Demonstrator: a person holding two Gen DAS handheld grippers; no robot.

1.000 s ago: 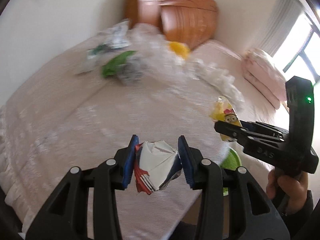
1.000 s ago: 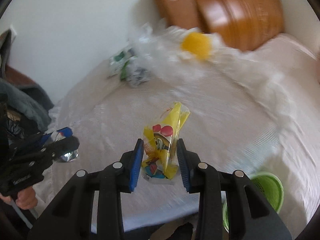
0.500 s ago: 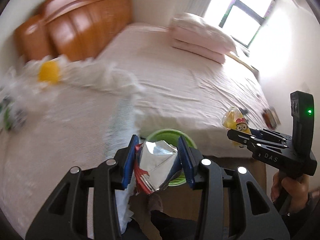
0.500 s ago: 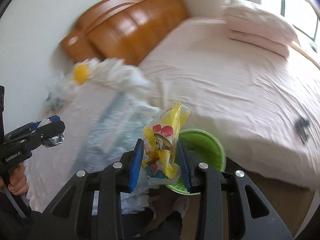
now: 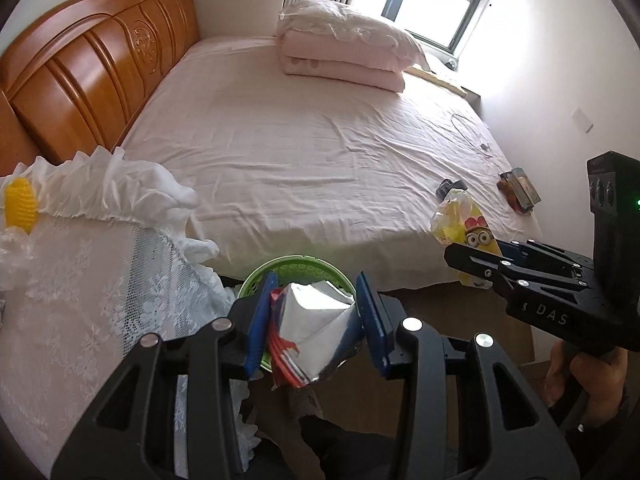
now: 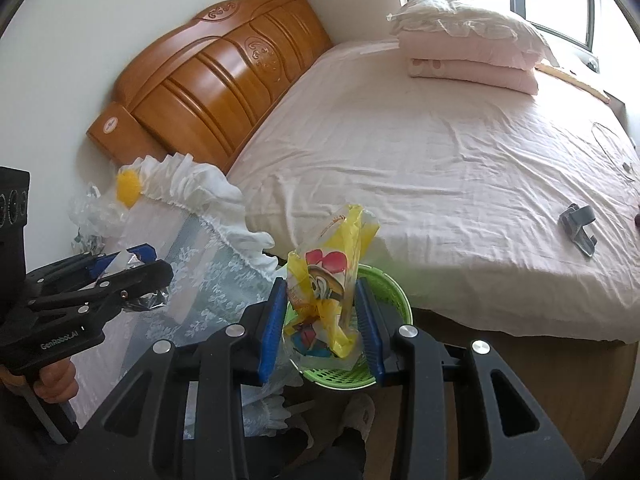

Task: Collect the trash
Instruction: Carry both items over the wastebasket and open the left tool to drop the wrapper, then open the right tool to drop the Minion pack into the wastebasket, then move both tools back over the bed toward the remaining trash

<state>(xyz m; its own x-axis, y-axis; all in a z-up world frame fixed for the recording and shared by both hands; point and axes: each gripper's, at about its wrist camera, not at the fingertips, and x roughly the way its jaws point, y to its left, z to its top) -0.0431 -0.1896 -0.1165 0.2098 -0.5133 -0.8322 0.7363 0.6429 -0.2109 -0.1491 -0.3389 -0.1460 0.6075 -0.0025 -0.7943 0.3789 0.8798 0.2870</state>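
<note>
My left gripper (image 5: pixel 314 314) is shut on a crumpled silver foil wrapper (image 5: pixel 314 332) with red and blue print. It hangs over a green plastic basket (image 5: pixel 280 270) on the floor by the bed. My right gripper (image 6: pixel 322 318) is shut on a yellow cartoon snack bag (image 6: pixel 330 276), held over the same green basket (image 6: pixel 390 306). The right gripper with its yellow bag (image 5: pixel 468 226) shows at the right of the left wrist view. The left gripper (image 6: pixel 132 268) with its foil shows at the left of the right wrist view.
A big bed with a pink sheet (image 5: pixel 320 128), folded pink bedding (image 5: pixel 348 48) and a wooden headboard (image 5: pixel 88 52). A lace-covered surface (image 5: pixel 80 292) on the left bears a yellow thing (image 5: pixel 20 204) and plastic trash (image 6: pixel 86 216). Small objects (image 5: pixel 520 190) lie at the bed's right edge.
Both grippers have swung right, away from the lace-covered surface with its trash, to above the green basket. Each still grips its wrapper.
</note>
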